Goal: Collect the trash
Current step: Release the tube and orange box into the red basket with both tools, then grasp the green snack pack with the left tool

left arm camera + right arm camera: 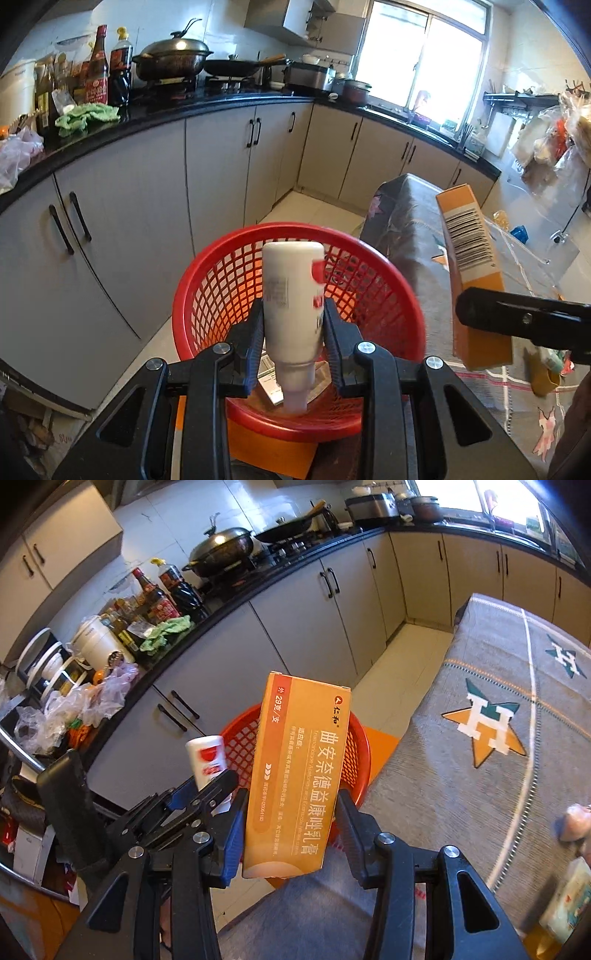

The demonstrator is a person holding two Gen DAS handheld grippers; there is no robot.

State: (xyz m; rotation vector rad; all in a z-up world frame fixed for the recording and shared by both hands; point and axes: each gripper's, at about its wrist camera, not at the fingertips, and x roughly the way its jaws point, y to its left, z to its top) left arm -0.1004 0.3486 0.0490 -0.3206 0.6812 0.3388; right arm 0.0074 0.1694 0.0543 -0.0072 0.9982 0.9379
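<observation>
Kitchen floor, pale tiles, grey cabinets along a black counter crowded with sauce bottles, a wok and bags. Left gripper is clamping a white bottle, cap toward the camera, over the red basket. Right gripper is pinching an orange box near its lower end, just above the basket rim on the side by a cloth-covered table. Risk: box is hanging close to the rim, so releasing now may be dropping it on the floor or table edge; bottle could be bouncing off the box if both are let go together. Basket looks light and is already holding some paper, so a bump could tip it.
</observation>
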